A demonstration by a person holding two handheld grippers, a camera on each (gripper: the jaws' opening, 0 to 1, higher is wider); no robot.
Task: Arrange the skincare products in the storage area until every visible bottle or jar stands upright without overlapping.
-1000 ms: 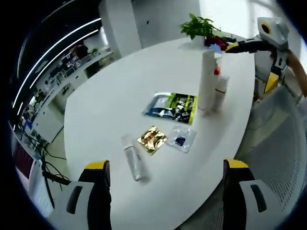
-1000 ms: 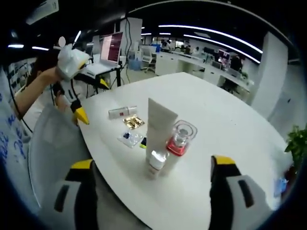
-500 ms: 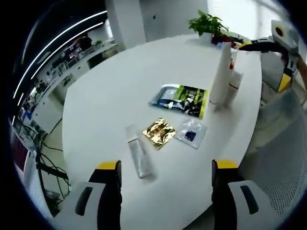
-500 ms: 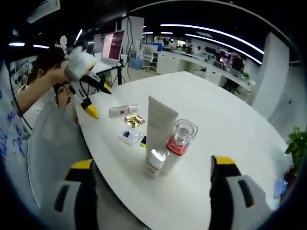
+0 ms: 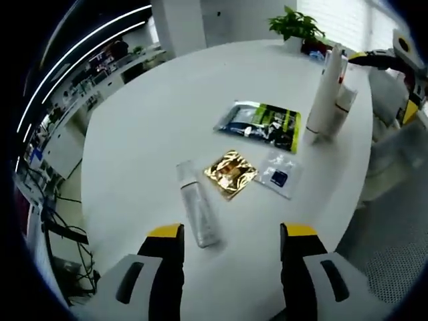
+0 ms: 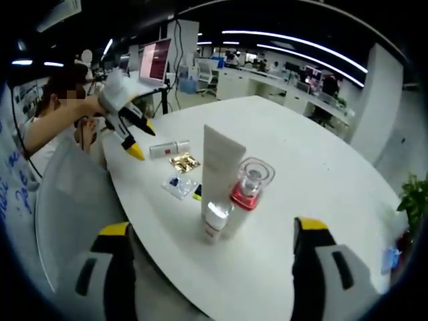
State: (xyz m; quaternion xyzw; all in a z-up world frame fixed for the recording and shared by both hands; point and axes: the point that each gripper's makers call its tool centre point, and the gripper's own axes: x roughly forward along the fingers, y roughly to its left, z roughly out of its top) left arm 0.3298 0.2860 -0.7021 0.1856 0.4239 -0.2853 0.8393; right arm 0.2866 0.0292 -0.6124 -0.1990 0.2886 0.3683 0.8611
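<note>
Left gripper view, toppled bottle (image 5: 197,212) just beyond parted jaws, seemingly untouched.

green pouch (image 6: 198,194): mostly hidden behind tall tube (image 6: 221,175) | labels: too small to read

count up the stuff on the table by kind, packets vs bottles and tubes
Flat packets: 3 — dark green-edged pouch, gold foil sachet, clear sachet
Upright containers: 3 — tall white tube, small white tube, clear red-based bottle
Lying bottle: 1 — clear bottle
Total: 7
</note>
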